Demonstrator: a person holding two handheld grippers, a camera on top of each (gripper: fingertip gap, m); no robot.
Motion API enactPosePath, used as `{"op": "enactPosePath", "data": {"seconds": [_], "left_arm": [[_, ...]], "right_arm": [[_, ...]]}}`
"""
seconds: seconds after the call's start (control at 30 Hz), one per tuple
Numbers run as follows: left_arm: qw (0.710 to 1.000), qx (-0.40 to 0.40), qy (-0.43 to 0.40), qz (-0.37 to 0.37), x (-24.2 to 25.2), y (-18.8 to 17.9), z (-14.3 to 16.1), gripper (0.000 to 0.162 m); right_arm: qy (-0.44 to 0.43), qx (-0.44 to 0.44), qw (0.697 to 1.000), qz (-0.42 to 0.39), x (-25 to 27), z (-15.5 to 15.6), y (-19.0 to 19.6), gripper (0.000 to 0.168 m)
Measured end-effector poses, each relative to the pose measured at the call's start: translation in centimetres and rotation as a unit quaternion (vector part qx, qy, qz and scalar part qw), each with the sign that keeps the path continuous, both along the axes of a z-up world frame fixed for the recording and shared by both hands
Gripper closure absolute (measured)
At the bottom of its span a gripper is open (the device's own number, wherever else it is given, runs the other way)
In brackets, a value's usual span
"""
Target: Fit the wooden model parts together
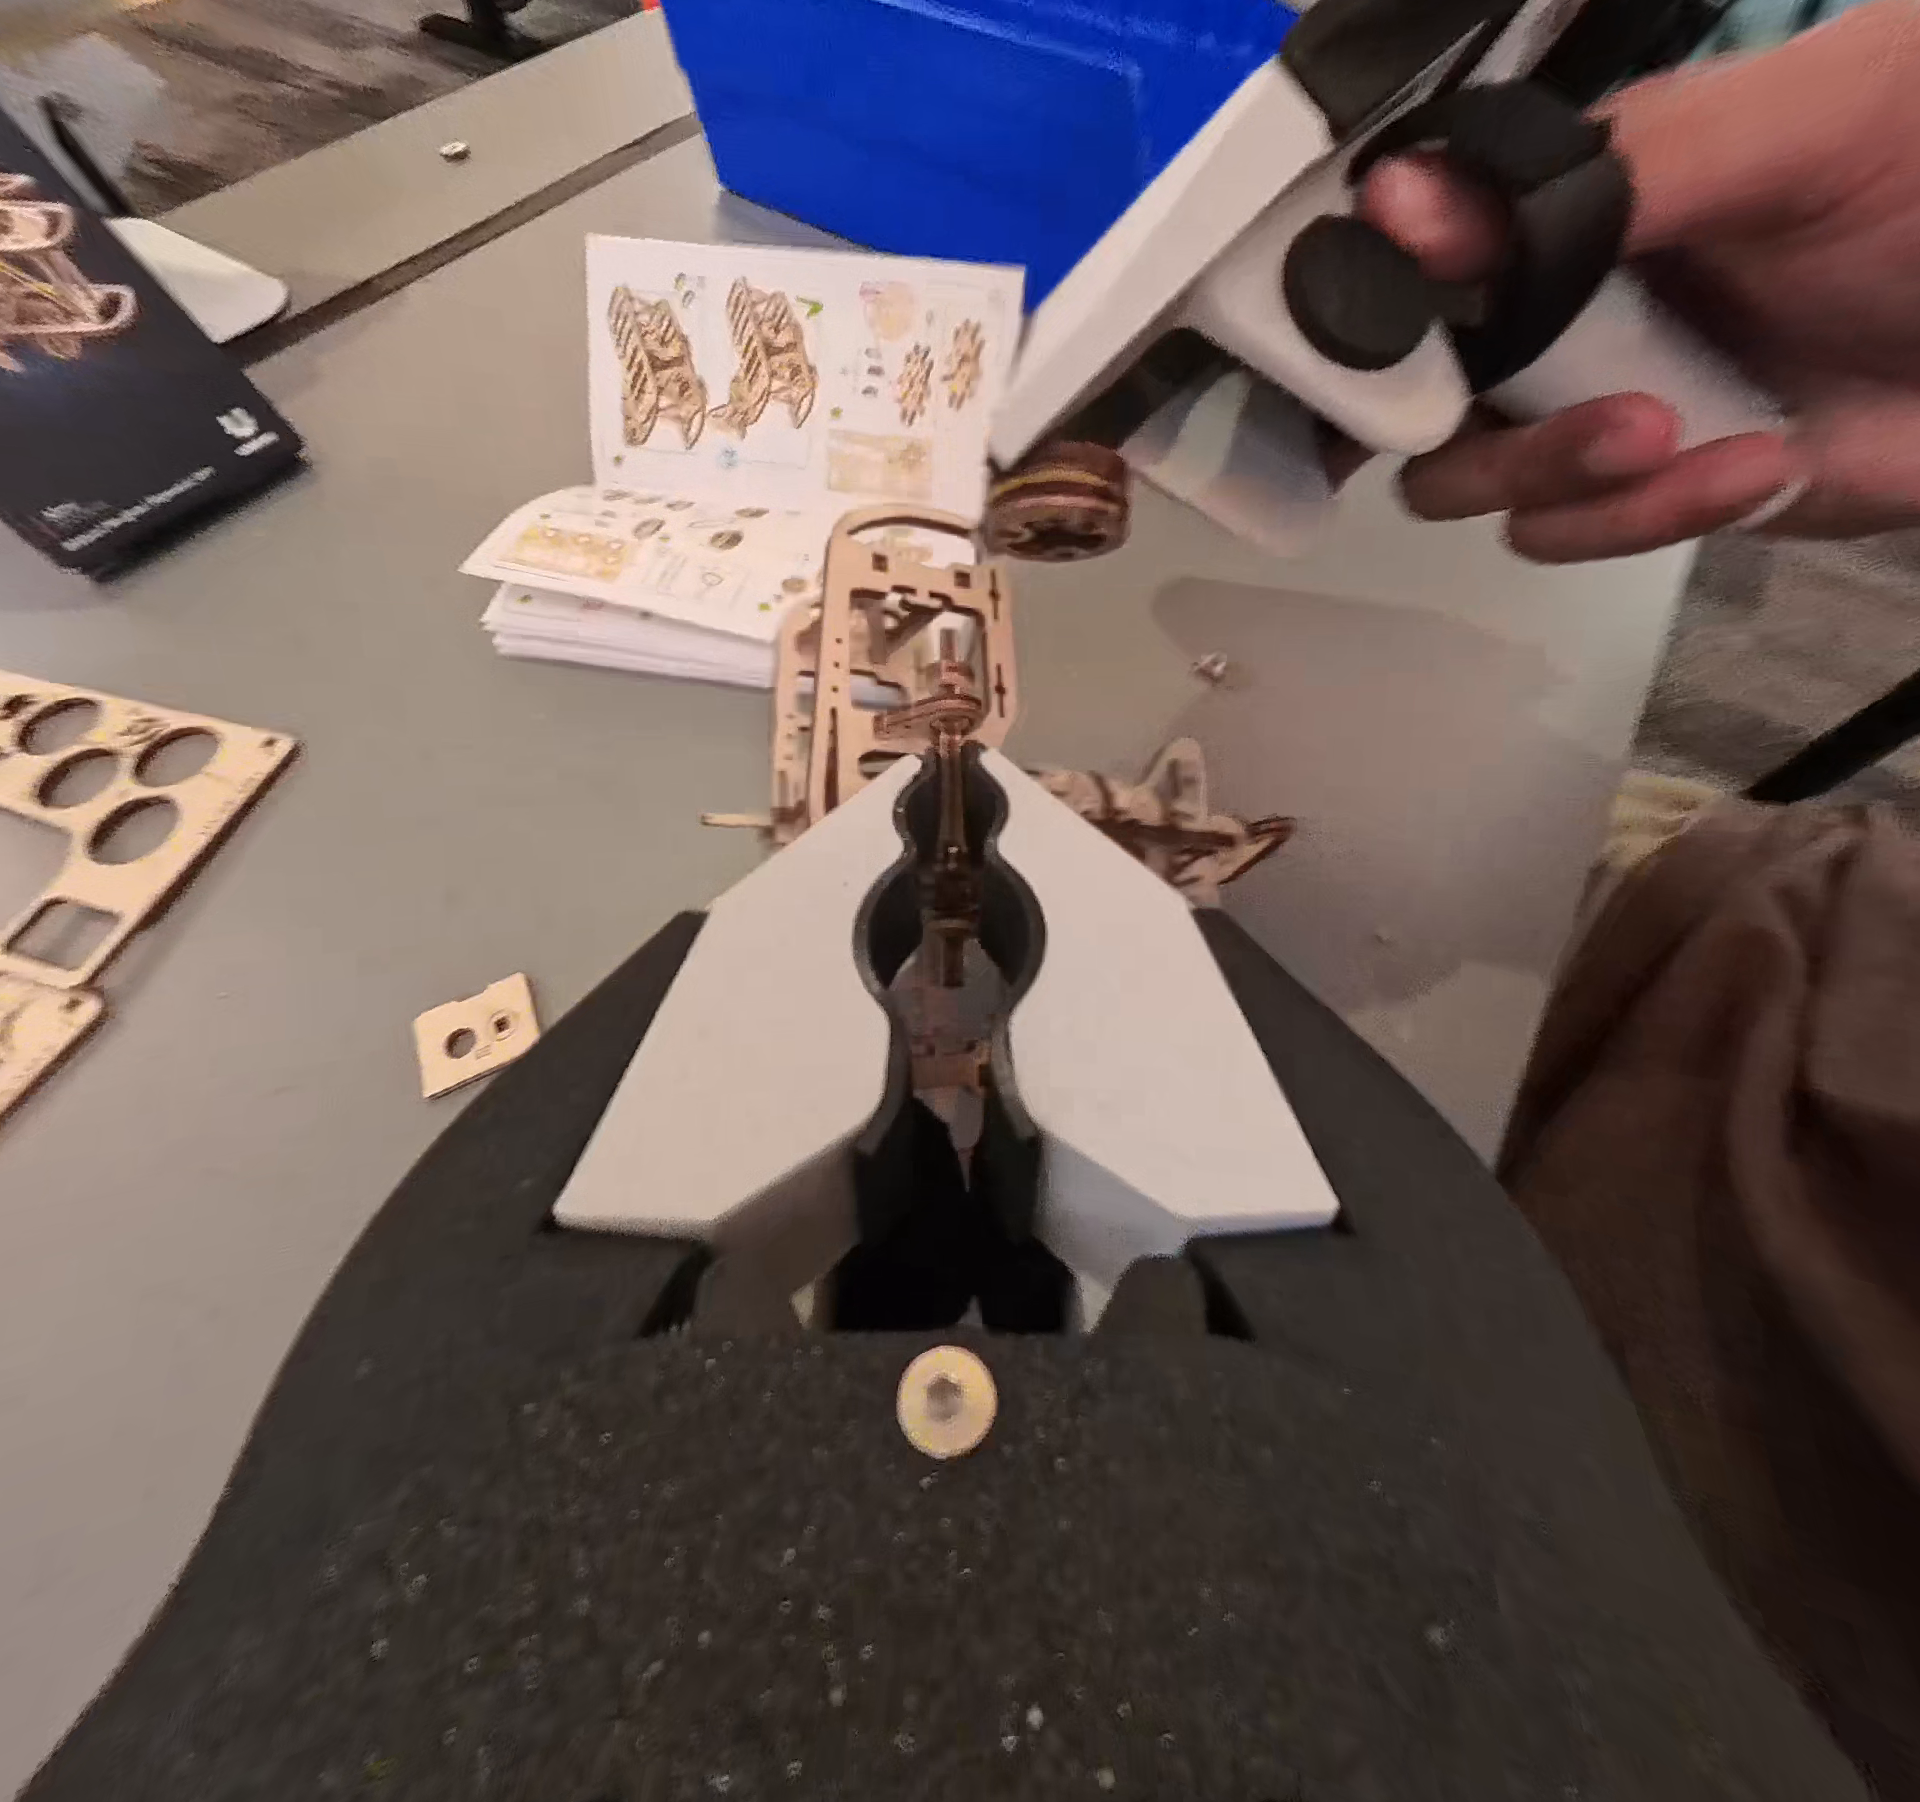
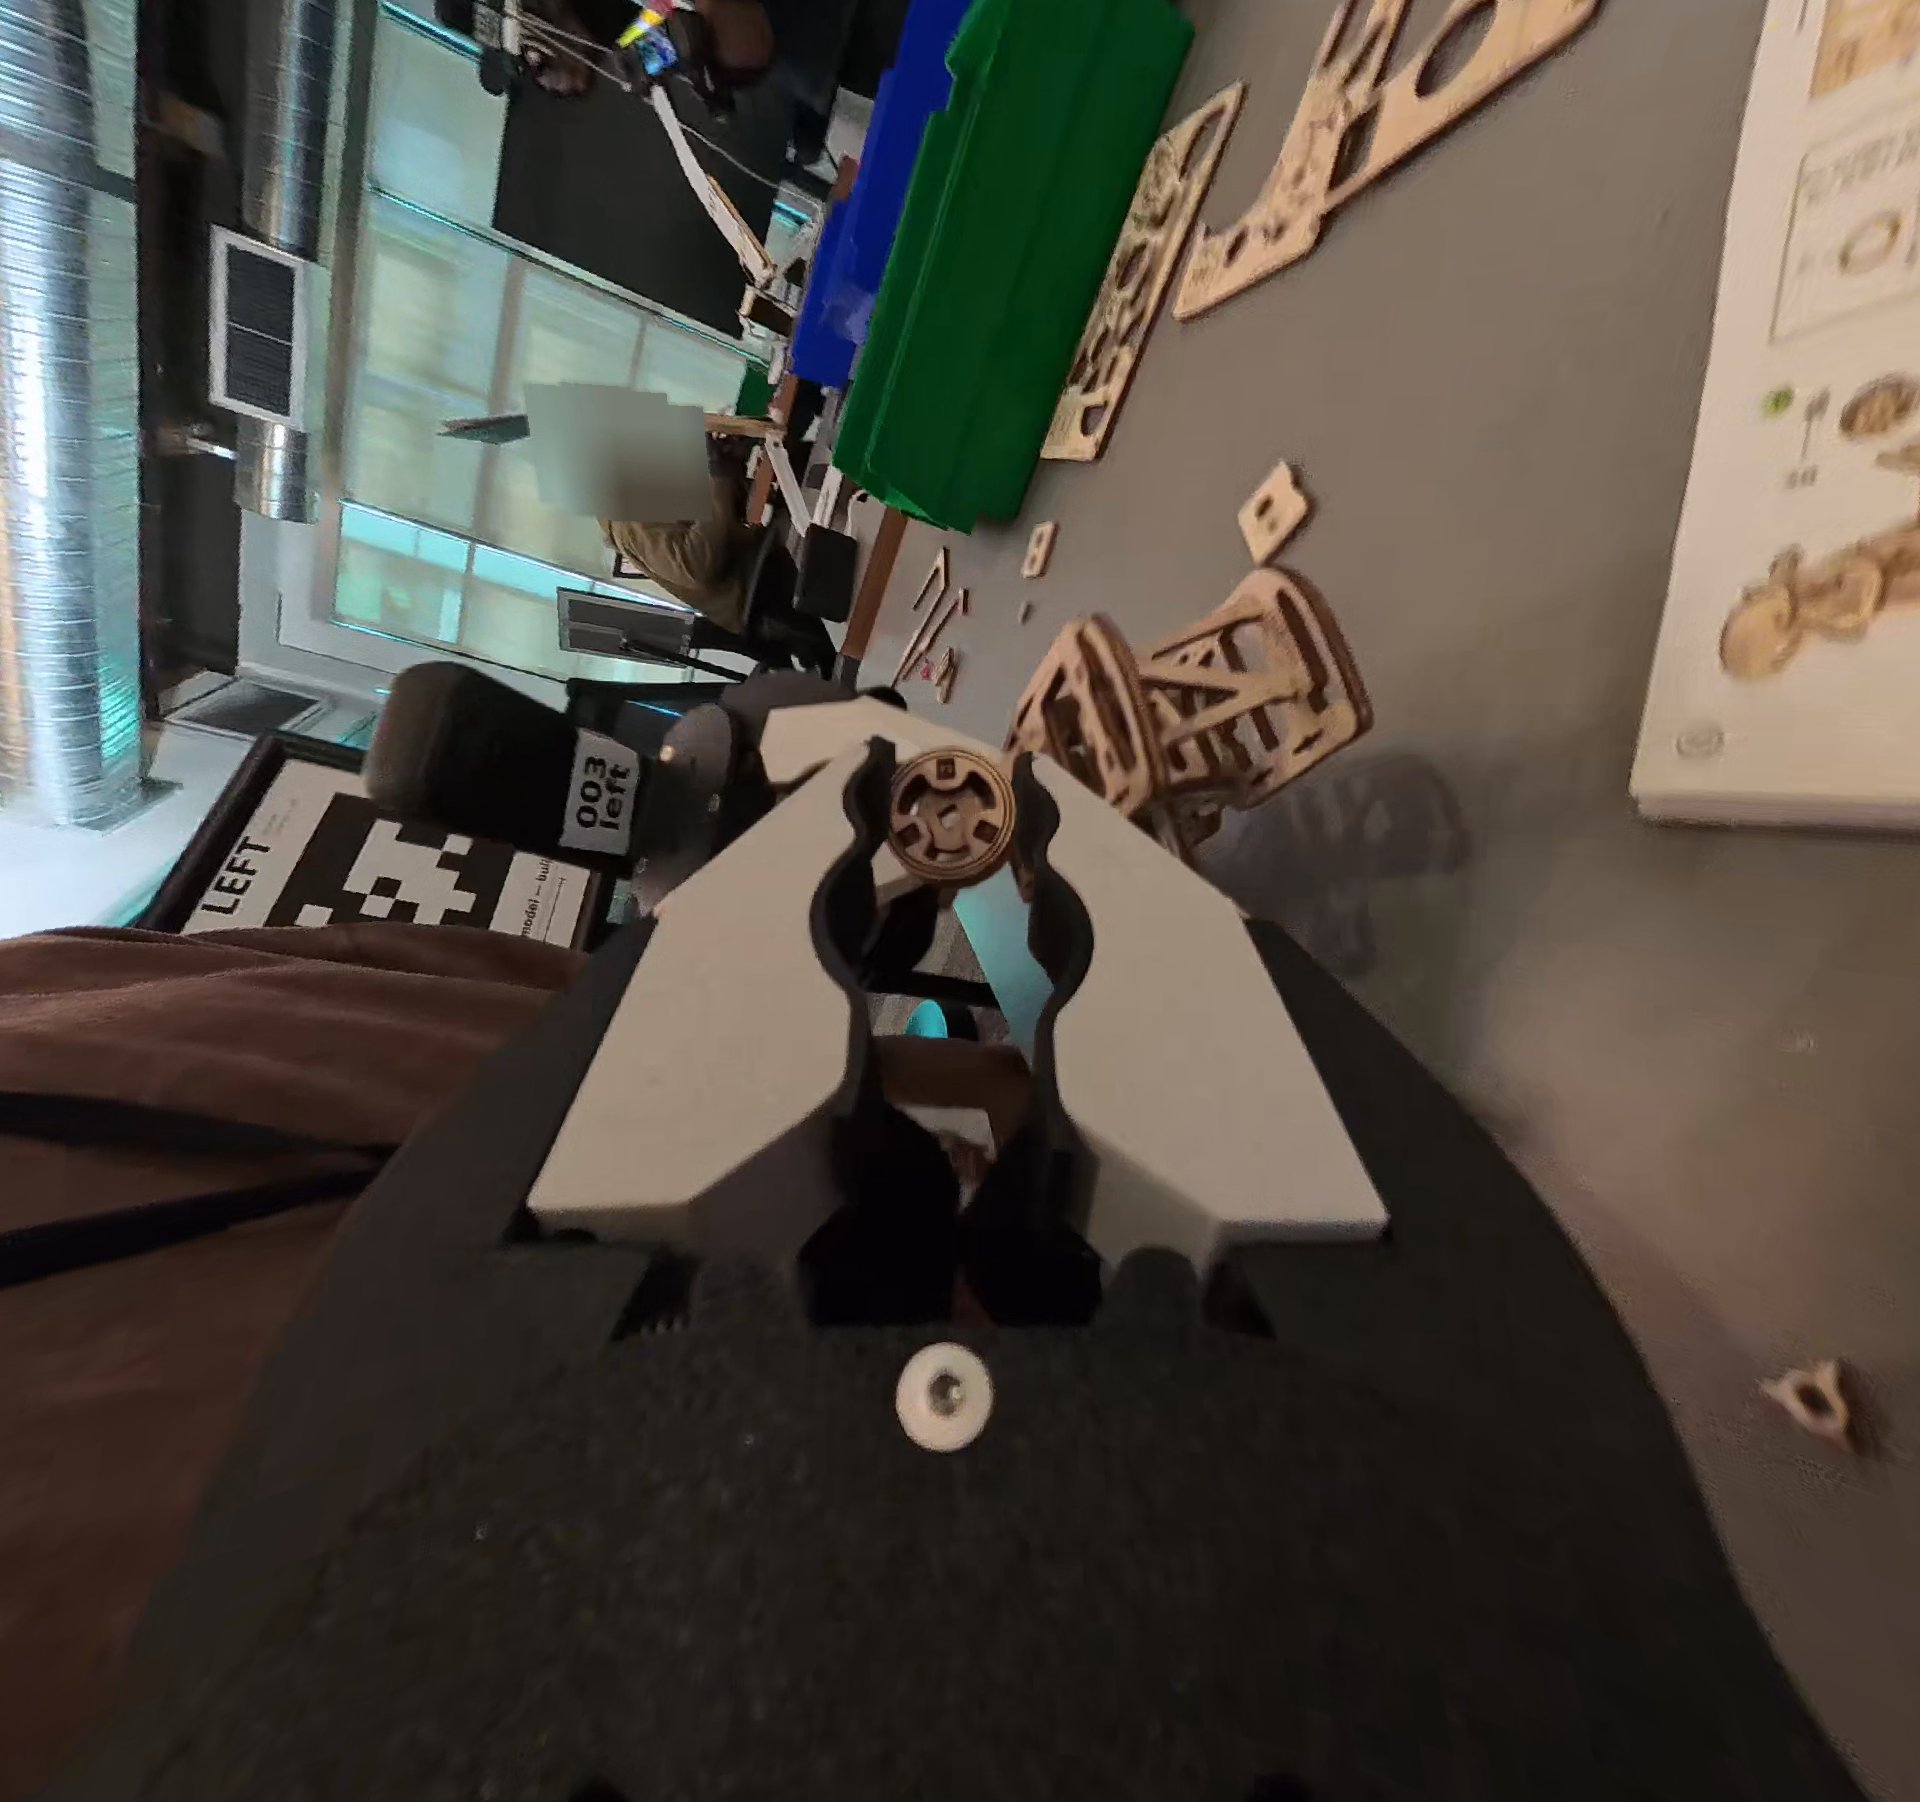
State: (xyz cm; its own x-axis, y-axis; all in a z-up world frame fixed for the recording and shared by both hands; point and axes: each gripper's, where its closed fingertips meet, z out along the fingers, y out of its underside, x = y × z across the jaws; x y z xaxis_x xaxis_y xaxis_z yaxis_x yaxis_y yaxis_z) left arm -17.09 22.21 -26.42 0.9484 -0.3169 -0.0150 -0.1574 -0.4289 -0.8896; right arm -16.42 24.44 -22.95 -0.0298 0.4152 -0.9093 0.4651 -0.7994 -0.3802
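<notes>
Left wrist view shows the left gripper clamped on a thin wooden subassembly, while right wrist view shows the right gripper pinching a wooden wheel, probably awaiting careful alignment onto that subassembly.

Printed matter dots a grey worktable: a dark box carries white lettering and a logo, an open instruction booklet shows small numbered diagrams, too blurred to read. A white label sits on a black handle, beside a lettered black-and-white marker board.
</notes>
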Motion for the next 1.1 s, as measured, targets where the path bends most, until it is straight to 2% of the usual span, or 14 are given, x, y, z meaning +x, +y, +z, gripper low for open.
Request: {"op": "enactPosePath", "data": {"seconds": [0.1, 0.17, 0.27, 0.37, 0.47, 0.5, 0.57, 0.67, 0.7, 0.8, 0.87, 1.1], "left_arm": [[0.998, -0.03, 0.046, 0.017, -0.7, -0.2, -2.0, 0.162], [0.997, -0.059, 0.047, 0.025, -1.1, -0.3, -3.1, 0.162], [0.994, -0.088, 0.049, 0.035, -1.6, -0.1, -3.8, 0.162], [0.994, -0.098, 0.038, 0.042, -1.8, 0.1, -3.7, 0.162], [0.995, -0.091, 0.021, 0.036, -1.4, -0.4, -2.5, 0.138], [0.996, -0.08, 0.024, 0.026, -1.1, -0.6, -1.7, 0.135], [0.997, -0.048, 0.046, -0.032, 1.0, -1.1, 0.1, 0.132], [0.984, -0.029, 0.124, -0.126, 5.1, -1.6, 0.1, 0.126], [0.98, -0.017, 0.149, -0.133, 6.0, -1.3, 0.0, 0.125], [0.971, 0.031, 0.198, -0.131, 7.8, -0.2, 0.3, 0.123], [0.971, 0.054, 0.194, -0.132, 8.9, -0.1, 0.9, 0.126], [0.969, 0.106, 0.196, -0.105, 9.7, 0.6, 2.9, 0.145]], "right_arm": [[-0.061, 0.039, 0.997, -0.007, 2.2, -2.4, 0.2, 0.146], [-0.142, 0.127, 0.982, -0.012, 4.3, -5.5, 1.6, 0.145], [-0.189, 0.259, 0.947, 0.024, 6.3, -8.0, 2.2, 0.145], [-0.144, 0.338, 0.928, 0.069, 6.4, -8.1, 0.6, 0.145], [-0.116, 0.41, 0.901, 0.075, 6.8, -8.4, 0.0, 0.145], [-0.119, 0.428, 0.892, 0.077, 7.2, -8.8, -0.1, 0.145], [-0.139, 0.429, 0.89, 0.071, 8.0, -9.4, -0.2, 0.145], [-0.08, 0.362, 0.929, 0.024, 7.6, -6.7, -1.2, 0.145], [-0.051, 0.336, 0.94, 0.0, 7.4, -5.3, -1.4, 0.145], [0.01, 0.27, 0.961, -0.052, 7.1, -1.8, -1.9, 0.145], [0.028, 0.244, 0.967, -0.068, 7.3, -0.4, -2.1, 0.145], [0.061, 0.195, 0.977, -0.067, 7.8, 1.3, -2.0, 0.145]]}}
